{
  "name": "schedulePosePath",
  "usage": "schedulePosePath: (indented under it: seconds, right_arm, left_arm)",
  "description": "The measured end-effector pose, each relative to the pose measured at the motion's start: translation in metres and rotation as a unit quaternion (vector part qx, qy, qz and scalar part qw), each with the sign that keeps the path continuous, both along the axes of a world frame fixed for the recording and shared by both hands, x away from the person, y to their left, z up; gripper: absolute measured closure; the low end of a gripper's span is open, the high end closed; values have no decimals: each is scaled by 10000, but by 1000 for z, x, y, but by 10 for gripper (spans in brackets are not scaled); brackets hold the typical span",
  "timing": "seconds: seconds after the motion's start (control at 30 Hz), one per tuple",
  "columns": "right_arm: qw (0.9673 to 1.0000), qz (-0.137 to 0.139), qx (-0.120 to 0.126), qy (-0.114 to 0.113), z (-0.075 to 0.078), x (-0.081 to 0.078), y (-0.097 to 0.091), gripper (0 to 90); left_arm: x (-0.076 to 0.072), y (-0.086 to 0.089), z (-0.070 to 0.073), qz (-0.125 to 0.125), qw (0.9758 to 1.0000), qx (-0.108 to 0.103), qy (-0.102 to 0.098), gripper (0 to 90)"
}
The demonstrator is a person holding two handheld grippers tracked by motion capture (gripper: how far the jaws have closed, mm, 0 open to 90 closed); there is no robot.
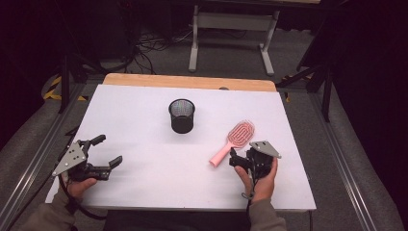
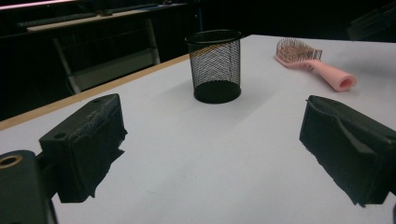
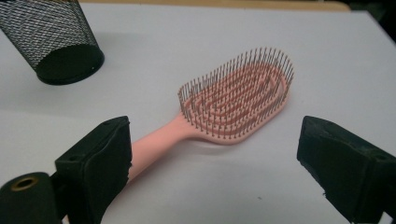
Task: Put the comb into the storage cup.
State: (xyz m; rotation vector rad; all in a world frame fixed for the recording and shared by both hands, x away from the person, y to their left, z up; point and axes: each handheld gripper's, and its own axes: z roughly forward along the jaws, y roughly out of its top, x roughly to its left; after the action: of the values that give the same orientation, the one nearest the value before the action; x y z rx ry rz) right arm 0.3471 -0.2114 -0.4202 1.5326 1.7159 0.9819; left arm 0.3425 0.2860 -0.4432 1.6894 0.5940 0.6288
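Hairbrush first, pink and lying bristles-up on the white table, right of centre, its handle pointing back toward the person's side and its oval head angling away toward the far right. Just behind that handle end, the right gripper is sitting low over the table in the person's right hand, and its jaws are standing wide apart with nothing between them; in the right gripper view the hairbrush is lying ahead in the gap, the handle running down behind the left jaw, not clamped. Over near the left edge, the left gripper is being held in the left hand, jaws likewise spread open and empty, facing across bare table. Further back, around the middle, a black mesh cup is standing upright, well apart from both grippers and near the brush head.
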Motion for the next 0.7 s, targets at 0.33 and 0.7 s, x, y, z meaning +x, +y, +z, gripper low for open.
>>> schedulePosePath:
  seconds: [0.33,0.7]
  right_arm:
    - [9869,-667,241,1448,-7,43,20,143]
    - [9704,-1096,261,2137,-9,68,51,164]
  left_arm:
    - [-3,-2,2,-139,9999,3,-26,81]
    - [-2,-2,1,-316,9994,-127,46,88]
